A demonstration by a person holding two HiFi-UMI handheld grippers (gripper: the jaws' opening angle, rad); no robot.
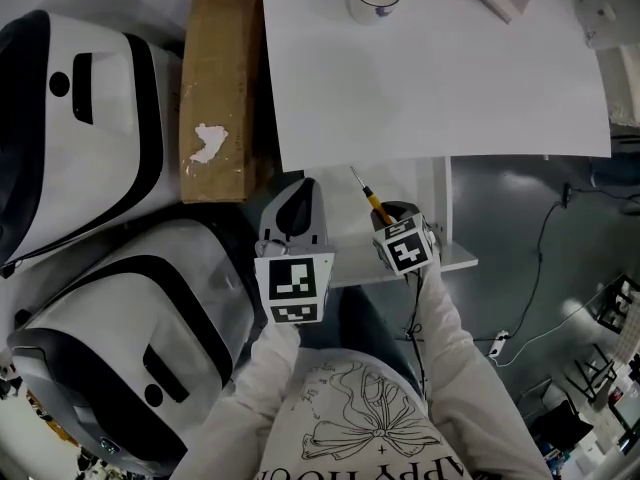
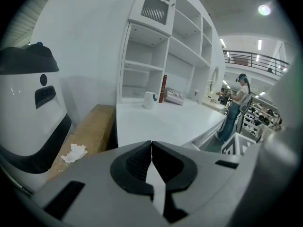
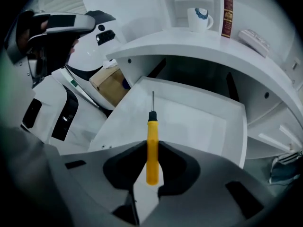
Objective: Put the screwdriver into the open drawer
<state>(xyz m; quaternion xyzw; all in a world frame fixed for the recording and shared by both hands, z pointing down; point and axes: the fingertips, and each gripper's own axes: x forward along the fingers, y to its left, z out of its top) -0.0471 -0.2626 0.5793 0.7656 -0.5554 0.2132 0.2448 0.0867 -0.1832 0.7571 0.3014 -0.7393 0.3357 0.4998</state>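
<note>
**Head view:** At lower centre, the right gripper holds the screwdriver by its yellow handle. The shaft points to the upper left. It sits over the drawer, which juts out below the edge of the desk. The left gripper hangs just to its left and carries nothing. A box lies at upper left, beside the desk.

**Left gripper view:** The left gripper has its 2 jaws meeting at the tips, with nothing between them. The desk fills the middle, with a mug at its far end.

**Right gripper view:** The right gripper pinches narrowly on the yellow handle of the screwdriver at frame centre. The shaft points up the frame into the open drawer, whose white floor lies bare under the desk edge. The tip seems to be above that floor, not touching it.

The step in hand looks like the lowering. To do it well:
- Keep the tip midway between the 2 side walls and clear of the desk edge at the top.
- Bring the tool low and flatter, so it lies down rather than drops.
- Only then part the jaws.
</note>
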